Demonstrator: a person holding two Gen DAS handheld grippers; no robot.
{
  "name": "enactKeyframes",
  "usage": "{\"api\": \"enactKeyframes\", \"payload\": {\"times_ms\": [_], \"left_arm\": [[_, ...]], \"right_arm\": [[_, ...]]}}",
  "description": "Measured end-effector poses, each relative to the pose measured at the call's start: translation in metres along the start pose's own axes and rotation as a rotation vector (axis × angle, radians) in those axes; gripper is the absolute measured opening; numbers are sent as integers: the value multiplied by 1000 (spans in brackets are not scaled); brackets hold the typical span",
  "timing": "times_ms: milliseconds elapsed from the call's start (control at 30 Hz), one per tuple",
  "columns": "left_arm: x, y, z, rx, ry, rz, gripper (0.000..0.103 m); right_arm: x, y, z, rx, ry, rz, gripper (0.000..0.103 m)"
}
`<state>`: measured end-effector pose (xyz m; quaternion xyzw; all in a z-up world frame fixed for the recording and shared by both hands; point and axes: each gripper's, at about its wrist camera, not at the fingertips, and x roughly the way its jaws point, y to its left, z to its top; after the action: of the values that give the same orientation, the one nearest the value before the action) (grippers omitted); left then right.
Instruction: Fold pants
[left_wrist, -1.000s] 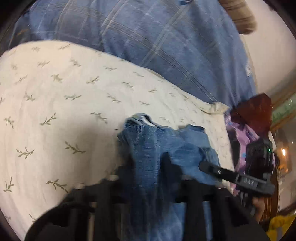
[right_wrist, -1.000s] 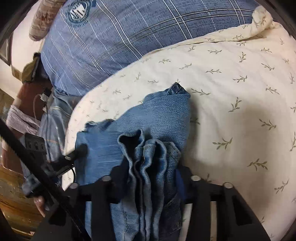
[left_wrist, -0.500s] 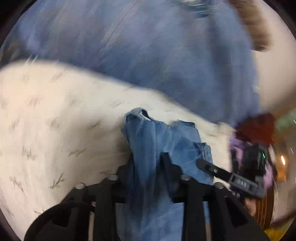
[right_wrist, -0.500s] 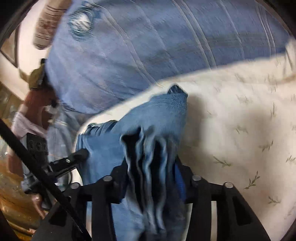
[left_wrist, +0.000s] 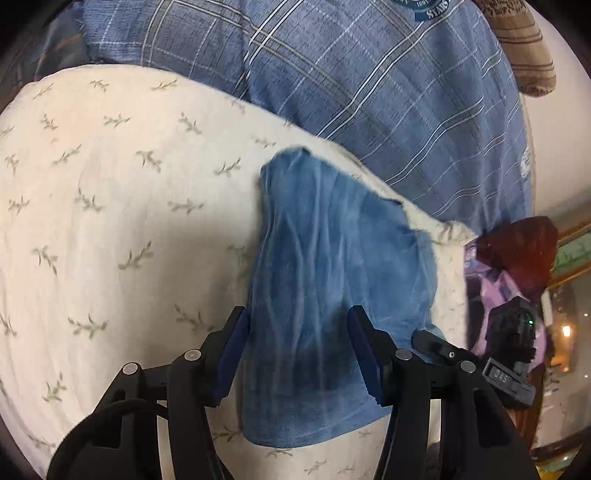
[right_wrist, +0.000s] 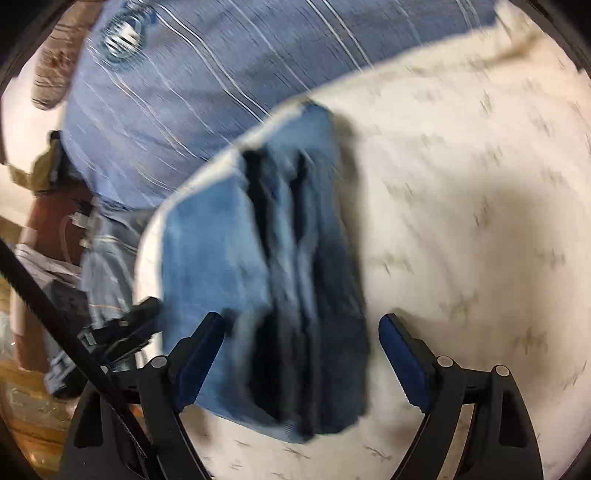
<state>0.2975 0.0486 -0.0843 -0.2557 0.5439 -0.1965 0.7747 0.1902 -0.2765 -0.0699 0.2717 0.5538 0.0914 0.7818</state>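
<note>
Both grippers have just been opening. A second ago each had a bunch of denim pinched between its pads; now the cloth has dropped out and lies on the bed. The left gripper (left_wrist: 295, 350) stands at a middling width with the pants (left_wrist: 332, 288) still between its pads (left_wrist: 231, 354), though not squeezed, as far as the view shows. The right gripper (right_wrist: 301, 358) is spread wide, its right pad clear of the cloth and its left pad at the edge of the pants (right_wrist: 280, 273). That reads as a release: this fold looks laid down, and the bundle now sits as a compact, several-layered stack.

Both tools point steeply down at the pants, side by side. In the left view the tip of the right gripper shows just to the right of the pants; in the right view the left gripper's tip shows just to their left.

The pants lie on the cream leaf-print sheet (left_wrist: 110, 221), near its far edge. Beyond the pants is a blue plaid cover (left_wrist: 388, 92). The right view is motion-blurred, so fine creases there cannot be read.
</note>
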Motion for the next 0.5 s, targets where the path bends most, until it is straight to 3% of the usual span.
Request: {"api": "enactKeyframes", "payload": {"times_ms": [67, 133, 200, 333, 400, 467, 500], "left_arm": [[6, -3, -1, 12, 15, 14, 52], [2, -4, -3, 1, 7, 18, 48], [0, -3, -5, -5, -8, 6, 28], [-15, -21, -14, 65, -80, -21, 22], [-16, -25, -17, 82, -102, 11, 24], [-3, -23, -20, 87, -76, 84, 31], [1, -23, -22, 96, -70, 115, 33]], "right_arm": [[-1, -3, -4, 5, -13, 13, 85], [-5, 1, -3, -18, -14, 40, 67], [-6, 2, -4, -25, -19, 31, 59], [-20, 14, -8, -78, -56, 14, 28], [-30, 23, -9, -123, -100, 2, 28], [-22, 16, -6, -96, -87, 8, 30], [-15, 10, -5, -85, -69, 6, 37]]}}
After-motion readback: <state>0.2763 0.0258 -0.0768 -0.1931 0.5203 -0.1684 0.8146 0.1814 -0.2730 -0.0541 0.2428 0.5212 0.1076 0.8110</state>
